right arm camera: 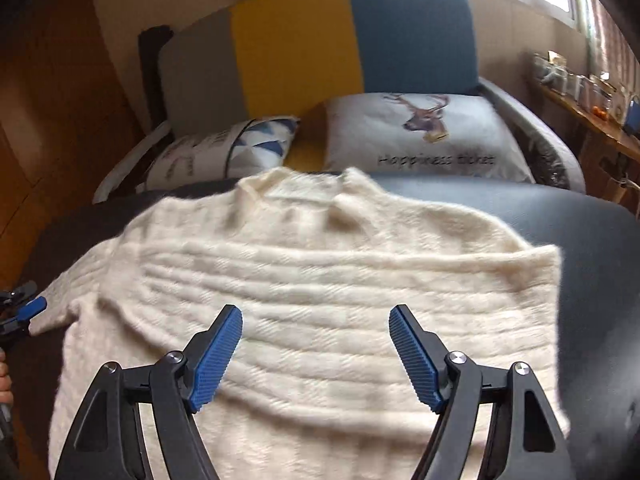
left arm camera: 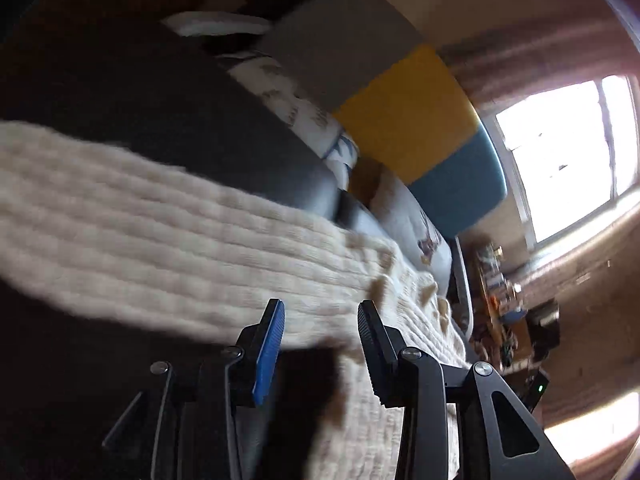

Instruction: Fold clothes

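A cream cable-knit sweater (right arm camera: 320, 264) lies flat on the dark seat cushion (right arm camera: 592, 248), neck toward the pillows. Its right edge looks straight, and its left sleeve runs out toward the seat's left edge. My right gripper (right arm camera: 316, 312) hovers over the sweater's lower body, open wide, with nothing between its blue pads. In the left wrist view the sweater (left arm camera: 200, 248) shows as a blurred sleeve stretching left. My left gripper (left arm camera: 322, 312) is open just above it and holds nothing. The left gripper (right arm camera: 28, 310) also shows at the right wrist view's far left, beside the sleeve end.
A deer-print pillow (right arm camera: 424, 136) and a triangle-print pillow (right arm camera: 224, 152) lean on the grey, yellow and blue backrest (right arm camera: 296, 48). A cluttered wooden shelf (right arm camera: 580, 92) runs along the right under a bright window (left arm camera: 568, 152). Part of a person's hand (right arm camera: 4, 376) shows at the left edge.
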Tool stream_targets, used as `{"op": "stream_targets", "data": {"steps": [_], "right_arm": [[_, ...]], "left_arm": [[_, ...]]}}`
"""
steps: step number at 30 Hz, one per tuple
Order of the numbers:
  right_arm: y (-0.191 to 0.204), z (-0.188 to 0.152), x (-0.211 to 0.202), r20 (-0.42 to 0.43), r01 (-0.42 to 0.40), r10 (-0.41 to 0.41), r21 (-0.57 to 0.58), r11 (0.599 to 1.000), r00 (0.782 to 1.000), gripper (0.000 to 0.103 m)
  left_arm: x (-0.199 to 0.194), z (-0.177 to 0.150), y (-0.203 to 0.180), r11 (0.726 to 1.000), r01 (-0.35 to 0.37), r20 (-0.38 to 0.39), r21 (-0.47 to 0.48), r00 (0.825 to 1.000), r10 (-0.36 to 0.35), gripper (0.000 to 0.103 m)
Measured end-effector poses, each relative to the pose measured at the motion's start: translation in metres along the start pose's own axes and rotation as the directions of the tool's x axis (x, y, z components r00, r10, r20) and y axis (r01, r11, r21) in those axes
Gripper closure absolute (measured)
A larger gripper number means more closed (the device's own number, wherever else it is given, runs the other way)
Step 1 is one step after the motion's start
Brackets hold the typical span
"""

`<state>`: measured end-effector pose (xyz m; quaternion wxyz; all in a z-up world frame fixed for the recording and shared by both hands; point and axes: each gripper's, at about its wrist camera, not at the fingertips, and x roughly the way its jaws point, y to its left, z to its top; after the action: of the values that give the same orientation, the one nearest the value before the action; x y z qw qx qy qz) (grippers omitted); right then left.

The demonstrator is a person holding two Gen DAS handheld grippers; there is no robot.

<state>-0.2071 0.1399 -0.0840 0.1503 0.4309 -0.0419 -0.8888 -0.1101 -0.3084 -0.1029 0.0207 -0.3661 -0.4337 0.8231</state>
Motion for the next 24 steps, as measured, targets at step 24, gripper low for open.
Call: {"op": "stream_targets", "data": {"steps": [24], "right_arm": [[0.036, -0.058, -0.002, 0.001, -0.046, 0.046, 0.074, 0.996, 0.999, 0.024]], "left_arm": [[-0.108, 0.056, 0.197, 0.815, 0.038, 0.249, -0.578, 0.960, 0.132, 0.041]]}}
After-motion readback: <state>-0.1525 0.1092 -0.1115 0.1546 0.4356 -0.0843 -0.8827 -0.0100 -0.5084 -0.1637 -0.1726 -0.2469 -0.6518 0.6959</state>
